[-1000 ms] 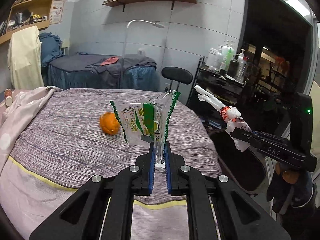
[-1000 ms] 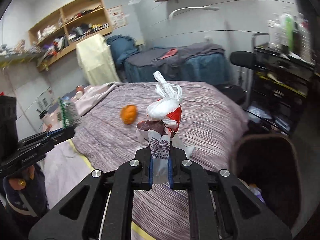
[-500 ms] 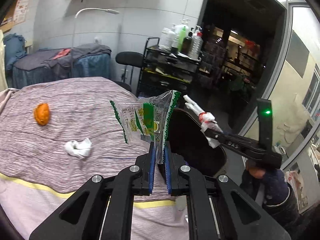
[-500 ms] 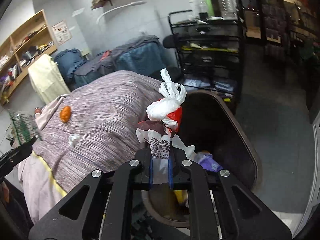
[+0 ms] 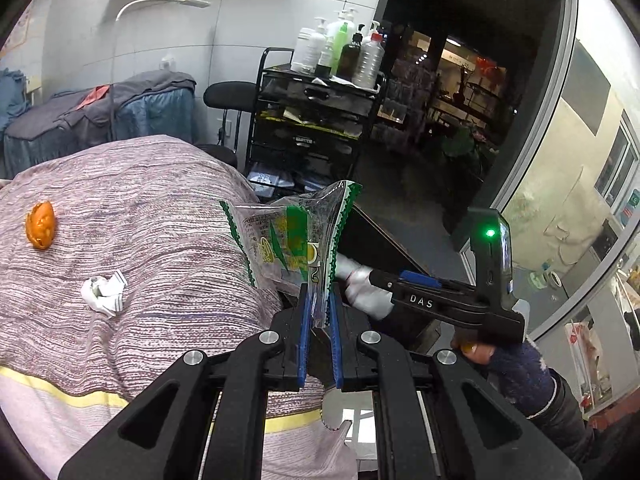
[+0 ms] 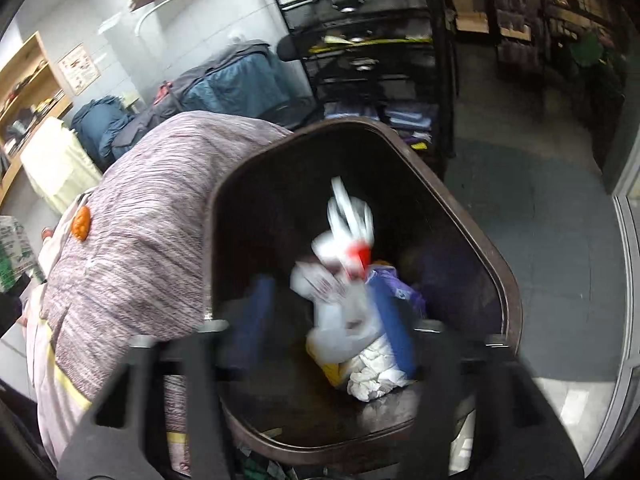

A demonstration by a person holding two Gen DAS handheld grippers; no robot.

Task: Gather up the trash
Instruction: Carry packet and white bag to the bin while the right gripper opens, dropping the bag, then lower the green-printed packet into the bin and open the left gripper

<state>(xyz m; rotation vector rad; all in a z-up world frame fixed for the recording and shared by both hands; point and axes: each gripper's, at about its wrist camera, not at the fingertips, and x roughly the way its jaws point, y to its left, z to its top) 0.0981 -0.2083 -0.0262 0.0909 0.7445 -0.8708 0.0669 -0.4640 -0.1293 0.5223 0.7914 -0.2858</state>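
Observation:
My left gripper (image 5: 319,300) is shut on a clear snack wrapper with green print (image 5: 292,240), held upright over the bed's edge. To its right my right gripper (image 5: 376,278) reaches over the dark brown bin (image 5: 372,236). In the right wrist view the right gripper (image 6: 326,320) is blurred and its jaws are opening. The white plastic bag with a red patch (image 6: 344,264) hangs loose between them, over the bin (image 6: 480,248). An orange peel (image 5: 40,224) and a crumpled white paper (image 5: 103,292) lie on the striped bed cover (image 5: 160,220).
The bin holds other rubbish, among it white paper (image 6: 372,380) and a purple wrapper (image 6: 404,292). A black cart with bottles (image 5: 320,120) stands behind the bin. A glass door (image 5: 580,160) is to the right. A gloved hand (image 5: 516,364) holds the right gripper.
Both grippers swung from over the bed to the bin. The right gripper dipped over the bin's mouth, its jaws parted and the white bag came loose. The left still holds the wrapper.

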